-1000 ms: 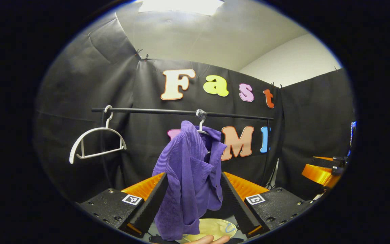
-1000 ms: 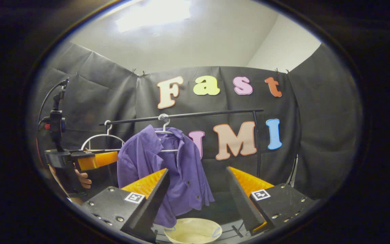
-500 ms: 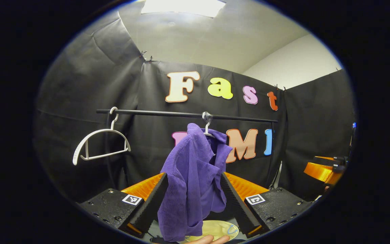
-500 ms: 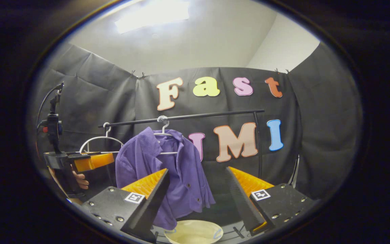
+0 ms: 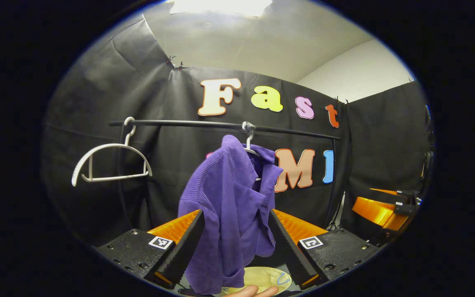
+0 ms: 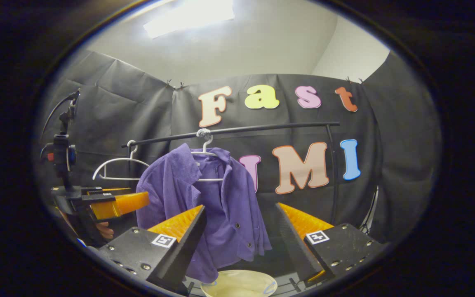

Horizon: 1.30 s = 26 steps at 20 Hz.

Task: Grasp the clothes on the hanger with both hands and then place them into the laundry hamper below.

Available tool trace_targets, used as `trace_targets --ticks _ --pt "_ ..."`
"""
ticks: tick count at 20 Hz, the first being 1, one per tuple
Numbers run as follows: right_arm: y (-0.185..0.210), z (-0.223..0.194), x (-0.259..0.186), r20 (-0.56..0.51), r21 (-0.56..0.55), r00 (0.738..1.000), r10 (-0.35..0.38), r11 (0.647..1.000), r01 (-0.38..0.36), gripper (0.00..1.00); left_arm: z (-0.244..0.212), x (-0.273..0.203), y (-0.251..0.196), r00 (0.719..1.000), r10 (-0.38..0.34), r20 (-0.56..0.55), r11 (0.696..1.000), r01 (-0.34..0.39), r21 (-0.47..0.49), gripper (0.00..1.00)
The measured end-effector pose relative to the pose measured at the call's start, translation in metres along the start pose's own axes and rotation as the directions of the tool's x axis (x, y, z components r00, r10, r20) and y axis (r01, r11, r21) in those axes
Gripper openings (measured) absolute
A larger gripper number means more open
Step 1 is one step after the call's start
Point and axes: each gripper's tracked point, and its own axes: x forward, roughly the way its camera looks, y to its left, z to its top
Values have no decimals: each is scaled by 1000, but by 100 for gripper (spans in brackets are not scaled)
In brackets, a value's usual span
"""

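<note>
Purple shirt [image 5: 231, 206] hangs from a white hanger [image 6: 205, 153] on the black rail [image 5: 221, 125], above the pale hamper [image 6: 239, 284]. Left gripper [image 5: 233, 243]: fingers spread wide, shirt fabric seen between them; contact cannot be confirmed. Right gripper [image 6: 241, 239]: fingers spread wide, nothing between them, shirt ahead and to its left. An empty hanger [image 5: 109, 161] hangs farther along the rail.

Black blocky gripper bodies, studded with small screws, each carrying a square black-and-white marker [image 5: 161, 242]. Ribbed wedge-shaped fingers [image 6: 178, 225]. On the left gripper [image 6: 140, 202], an upright black post [image 6: 62, 159] with a looping cable.
</note>
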Motion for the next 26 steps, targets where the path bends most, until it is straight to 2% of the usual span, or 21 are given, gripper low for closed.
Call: trace_targets --ticks 1,4,6,8,11,14,18,20,21,24,26 --pt "-4 -6 11 -11 7 1000 4 1000 -4 98 -8 4 -4 1000 8 -3 1000 -8 16 92" --pt "-23 -21 41 -39 23 999 6 1000 -5 98 -20 25 -20 999 34 34 998 -36 56 92" --pt "-34 -29 66 -52 33 999 12 999 -10 98 -21 41 -17 989 113 94 989 -121 81 95" --pt "-39 -38 93 -63 41 997 35 999 -32 98 -25 58 -19 975 179 132 974 -194 116 94" --pt "-36 -52 132 -76 71 992 104 993 -98 98 -40 81 -24 965 238 106 961 -250 118 94" --pt "-22 -62 162 -92 97 978 188 979 -179 98 -47 101 -15 943 316 104 940 -326 104 99" --pt "-21 -70 192 -86 18 978 189 982 -188 98 -41 123 9 899 408 156 888 -431 159 94" --pt "-12 -74 196 -79 -35 976 201 978 -204 98 -37 131 15 889 421 179 878 -449 168 84" --pt "-6 -76 199 -77 -60 975 210 975 -215 98 -36 137 15 893 415 174 880 -442 175 77" --pt "19 -81 208 -86 -120 966 245 960 -254 99 -36 149 22 905 393 162 885 -420 200 74" --pt "31 -81 218 -89 -149 966 244 955 -255 98 -32 152 32 907 384 173 890 -414 194 47"
